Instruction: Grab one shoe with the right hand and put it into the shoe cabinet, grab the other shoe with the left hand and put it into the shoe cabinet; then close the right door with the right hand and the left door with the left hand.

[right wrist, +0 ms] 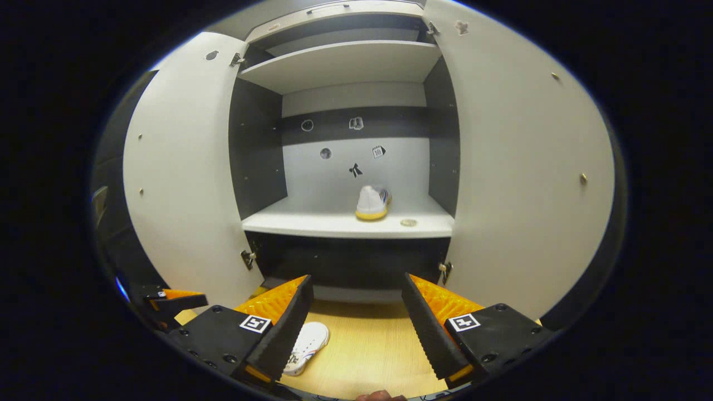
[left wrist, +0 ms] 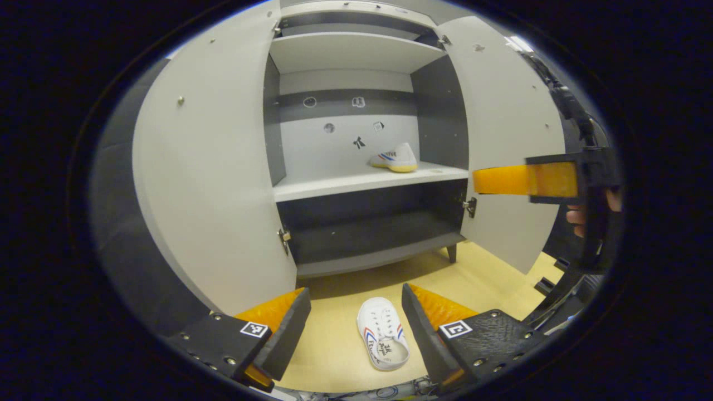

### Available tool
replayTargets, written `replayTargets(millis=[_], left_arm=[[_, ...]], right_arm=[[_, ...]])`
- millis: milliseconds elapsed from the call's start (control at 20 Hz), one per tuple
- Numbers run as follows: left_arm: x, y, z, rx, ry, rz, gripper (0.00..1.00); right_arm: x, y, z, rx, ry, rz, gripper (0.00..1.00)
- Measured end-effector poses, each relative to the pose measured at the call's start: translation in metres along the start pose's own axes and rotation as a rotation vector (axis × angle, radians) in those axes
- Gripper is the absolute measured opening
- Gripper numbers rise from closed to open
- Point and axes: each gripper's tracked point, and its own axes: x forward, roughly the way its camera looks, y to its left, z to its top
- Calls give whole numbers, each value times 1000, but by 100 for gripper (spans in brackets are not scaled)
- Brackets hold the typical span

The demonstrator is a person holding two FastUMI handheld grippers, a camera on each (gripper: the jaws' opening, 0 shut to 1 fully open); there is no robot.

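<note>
Shoe cabinet (right wrist: 345, 223) standing wide open, left door (right wrist: 184, 184) and right door (right wrist: 523, 184) both swung out toward the near side. One shoe (right wrist: 372, 203) already resting on the middle shelf (right wrist: 312, 221), right of centre. Other shoe (left wrist: 383, 340) lying on the wooden floor (left wrist: 490, 278) near the cabinet foot, opening facing up. Left claw (left wrist: 356, 328) released, hanging above that shoe with the shoe framed between its spread fingers. Right claw (right wrist: 356, 326) also released and carrying nothing, pointed at the shelf. Step in hand, judging by this: second shoe pickup with the left. Next move likely calls for lowering straight down, pinching the shoe's sides, then lifting to the shelf beside its mate.
</note>
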Motion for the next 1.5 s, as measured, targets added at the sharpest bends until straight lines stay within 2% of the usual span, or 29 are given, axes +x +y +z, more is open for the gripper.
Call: replayTargets(millis=[50,100,150,250,300,350,450,500,550,600,650,750,800,950,1000,1050,1150,1200,1300,1400,1500], left_arm=[[7,-3,-11,18,25,-17,92],[16,-5,-25,30,50,-35,95],[25,-8,-38,37,80,-57,92],[40,-20,-61,45,134,-102,95],[49,-22,-75,48,161,-117,95],[58,-24,-88,50,184,-127,92],[77,-21,-110,51,220,-119,95],[86,-20,-119,38,240,-111,92],[93,-21,-130,9,266,-111,95],[100,-22,-138,-20,289,-113,93],[106,-21,-145,-42,308,-113,95],[114,-18,-158,-78,348,-111,93],[119,-17,-165,-102,365,-107,95],[122,-22,-186,-187,433,-117,92],[123,-21,-191,-196,444,-116,87],[124,-22,-194,-204,452,-122,82],[125,-28,-196,-224,459,-144,82],[126,-31,-200,-221,478,-149,70],[123,-35,-213,-222,525,-155,72],[126,-35,-214,-238,537,-136,51],[125,-35,-216,-239,554,-142,52]], right_arm=[[-11,-11,-12,-18,20,-24,96],[-21,-22,-20,-18,37,-54,100],[-31,-27,-26,-8,46,-68,96],[-51,-47,-33,5,50,-119,96],[-61,-58,-32,6,38,-155,100],[-70,-70,-32,7,30,-186,100],[-88,-91,-37,15,27,-255,100],[-97,-103,-41,23,36,-292,100],[-107,-117,-47,30,48,-333,100],[-117,-133,-52,33,55,-389,96],[-131,-156,-57,40,57,-465,100],[-154,-193,-62,87,56,-597,96],[-166,-209,-64,117,52,-641,99],[-189,-244,-77,147,54,-758,99],[-193,-255,-78,146,56,-785,99],[-199,-265,-77,147,53,-803,99],[-203,-280,-75,143,41,-827,99],[-202,-287,-75,138,39,-833,97],[-195,-296,-75,136,37,-834,97],[-181,-303,-72,136,35,-817,97],[-165,-314,-68,122,27,-795,97]])
